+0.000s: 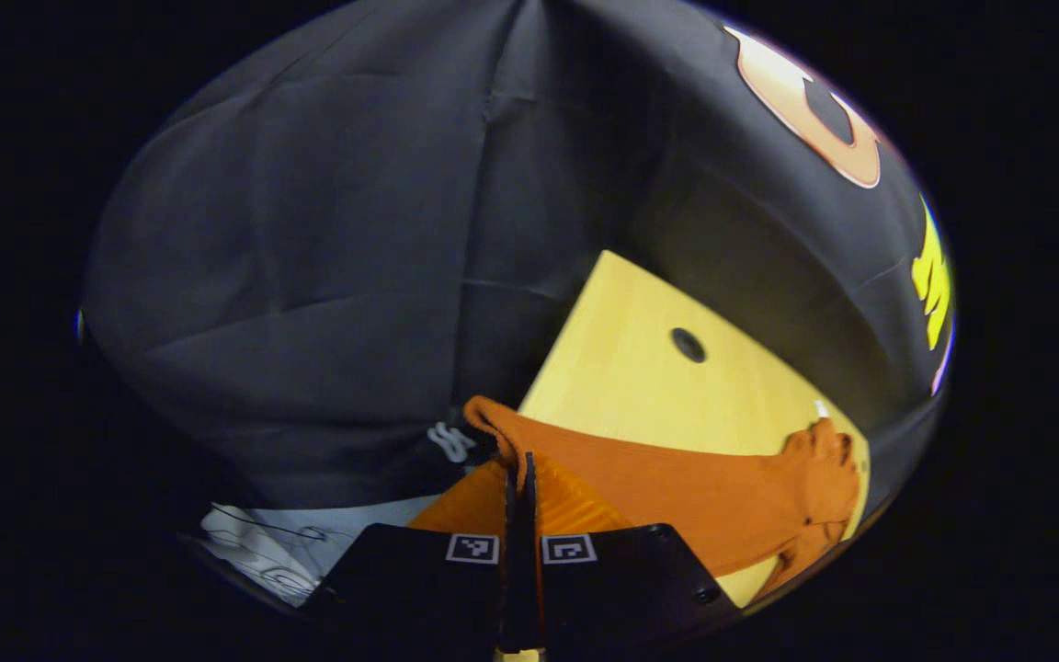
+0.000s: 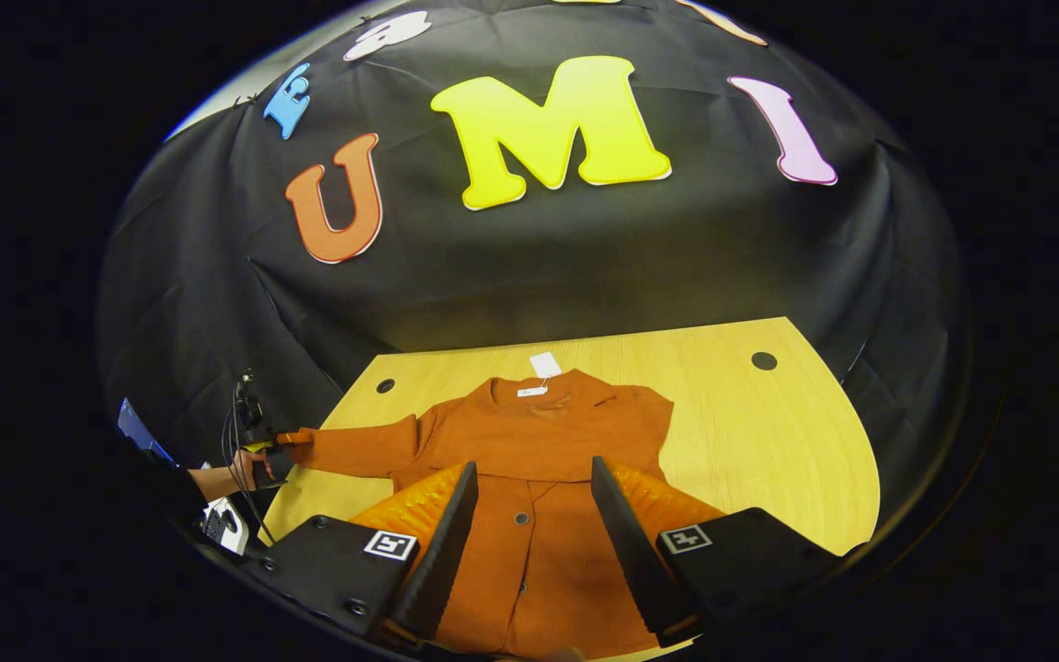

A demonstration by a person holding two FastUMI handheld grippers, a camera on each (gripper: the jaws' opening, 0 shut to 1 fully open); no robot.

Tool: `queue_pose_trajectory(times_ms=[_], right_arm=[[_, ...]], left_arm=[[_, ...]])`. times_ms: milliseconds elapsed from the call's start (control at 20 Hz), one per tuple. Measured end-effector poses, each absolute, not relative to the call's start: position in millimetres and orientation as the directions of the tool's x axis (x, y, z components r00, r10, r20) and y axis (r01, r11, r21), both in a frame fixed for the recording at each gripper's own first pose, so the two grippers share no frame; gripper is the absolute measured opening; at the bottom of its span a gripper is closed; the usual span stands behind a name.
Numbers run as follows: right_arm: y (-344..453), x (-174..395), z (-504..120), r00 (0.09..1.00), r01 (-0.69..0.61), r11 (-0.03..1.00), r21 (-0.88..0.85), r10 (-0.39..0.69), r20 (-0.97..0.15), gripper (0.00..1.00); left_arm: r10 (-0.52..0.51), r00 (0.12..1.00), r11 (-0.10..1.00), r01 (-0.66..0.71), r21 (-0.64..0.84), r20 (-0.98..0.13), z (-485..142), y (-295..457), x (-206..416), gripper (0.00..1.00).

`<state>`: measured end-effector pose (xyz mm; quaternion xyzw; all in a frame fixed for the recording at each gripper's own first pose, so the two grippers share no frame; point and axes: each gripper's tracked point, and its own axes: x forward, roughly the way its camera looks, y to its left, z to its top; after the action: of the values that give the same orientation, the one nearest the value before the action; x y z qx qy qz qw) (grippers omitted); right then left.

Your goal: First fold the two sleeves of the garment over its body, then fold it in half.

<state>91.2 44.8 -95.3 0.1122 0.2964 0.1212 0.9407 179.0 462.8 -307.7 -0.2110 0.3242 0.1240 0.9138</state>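
An orange buttoned garment [image 2: 548,460] lies flat, front up, on a pale wooden table [image 2: 768,441], its collar toward the black booth wall. Taking the garment's collar as the landmark: in the right gripper view, far to the collar's left, a hand [image 2: 249,464] holds the left gripper [image 2: 279,439] at the cuff of the outstretched sleeve [image 2: 355,448]. In the left gripper view that gripper's fingers are pressed together on the cuff's edge, with the sleeve running away across the table. The fold of this first sleeve appears to be just starting; doing it well likely means lifting the cuff only slightly and carrying it toward the button line below the collar, keeping the crease at the shoulder seam. Below the collar, the right gripper [image 2: 529,515] hovers spread wide over the garment's body, pinching nothing. To the collar's right, the other sleeve seems already folded over the body. There are no containers on the table.
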Motion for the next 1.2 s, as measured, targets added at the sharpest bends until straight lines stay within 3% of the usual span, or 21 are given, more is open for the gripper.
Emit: queue_pose_trajectory(times_ms=[250,300,350,400,450,500,750,1200], right_arm=[[24.9,82.8,-90.8,0.819,-0.167,0.928,0.332,0.319,-0.478,0.83],[18.8,80.1,-89.0,0.824,-0.167,0.924,0.344,0.323,-0.466,0.77],[11.7,77.6,-88.3,0.830,-0.167,0.921,0.353,0.324,-0.453,0.83],[3.3,75.1,-87.3,0.836,-0.162,0.919,0.359,0.321,-0.445,0.77],[-4.9,71.8,-85.2,0.842,-0.159,0.914,0.372,0.323,-0.432,0.77],[-12.0,69.0,-83.2,0.848,-0.157,0.907,0.391,0.327,-0.417,0.84],[-53.7,57.2,-85.5,0.867,-0.135,0.885,0.446,0.323,-0.379,0.84],[-154.0,21.8,-90.7,0.932,-0.022,0.913,0.408,0.167,-0.323,0.85]], left_arm=[[0.036,0.804,0.937,-0.234,-0.260,-0.593,-238.8,393.6,192.3,0.03],[0.026,0.812,0.944,-0.213,-0.254,-0.584,-222.6,373.1,195.4,0.03],[0.014,0.818,0.945,-0.198,-0.259,-0.575,-206.3,354.6,199.5,0.03],[-0.009,0.821,0.946,-0.177,-0.270,-0.570,-191.0,330.6,202.8,0.03],[-0.034,0.825,0.951,-0.146,-0.272,-0.564,-174.3,304.8,205.4,0.03],[-0.052,0.830,0.960,-0.112,-0.257,-0.556,-160.3,277.6,210.5,0.03],[-0.190,0.857,0.965,0.074,-0.250,-0.478,-93.9,141.0,236.6,0.03],[-0.417,0.742,0.908,0.323,-0.266,-0.524,-120.1,-68.6,250.6,0.03]])
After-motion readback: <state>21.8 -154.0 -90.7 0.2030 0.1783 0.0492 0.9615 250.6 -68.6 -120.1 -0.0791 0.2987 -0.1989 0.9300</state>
